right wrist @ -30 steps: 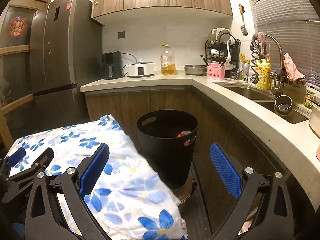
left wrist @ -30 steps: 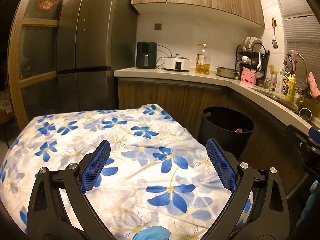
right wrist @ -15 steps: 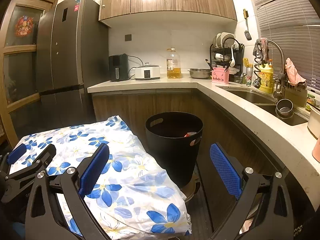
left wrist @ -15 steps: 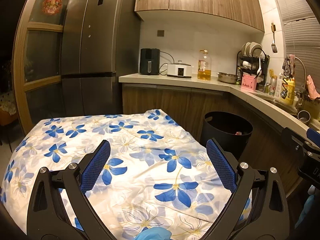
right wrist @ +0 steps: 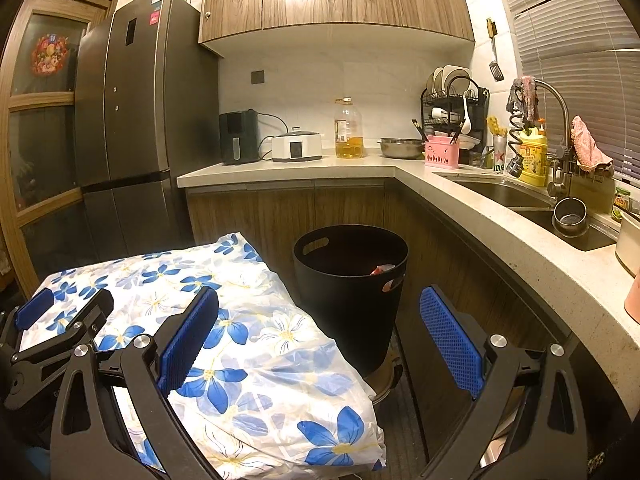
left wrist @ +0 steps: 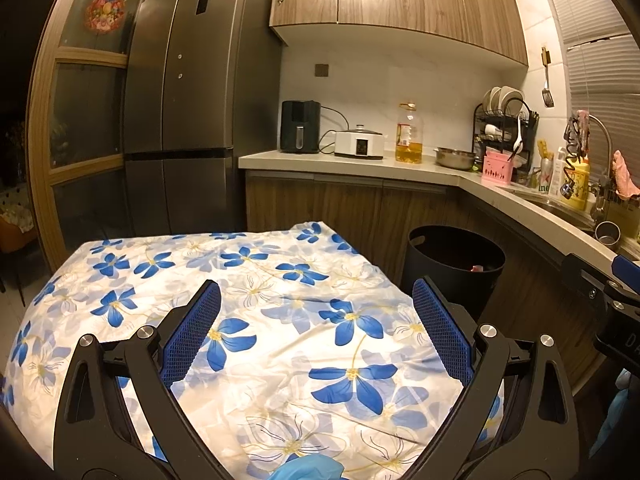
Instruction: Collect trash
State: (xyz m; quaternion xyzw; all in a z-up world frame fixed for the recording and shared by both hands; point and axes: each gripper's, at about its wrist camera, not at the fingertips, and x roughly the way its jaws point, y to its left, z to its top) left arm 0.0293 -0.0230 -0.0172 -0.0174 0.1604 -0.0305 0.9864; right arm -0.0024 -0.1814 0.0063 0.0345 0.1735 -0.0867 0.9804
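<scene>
A black round trash bin (left wrist: 456, 264) (right wrist: 350, 280) stands on the floor beside the table, with a bit of pink and red trash (right wrist: 382, 269) showing inside it. A table under a white cloth with blue flowers (left wrist: 240, 312) (right wrist: 248, 332) carries no loose trash that I can see. My left gripper (left wrist: 316, 328) hangs open above the cloth, nothing between its blue pads. My right gripper (right wrist: 320, 336) is open too, over the table's right edge and short of the bin. The left gripper's fingers (right wrist: 60, 316) show at the far left of the right wrist view.
A dark fridge (left wrist: 192, 128) stands behind the table. An L-shaped counter (right wrist: 460, 184) holds an air fryer (right wrist: 238, 136), a cooker (right wrist: 296, 146), an oil bottle (right wrist: 349, 128), a dish rack (right wrist: 452, 108) and a sink (right wrist: 520, 196). Wooden cabinets close off the space behind the bin.
Both grippers have drawn back and lifted: the table and the bin sit lower and smaller in both views. Both stay open and empty.
</scene>
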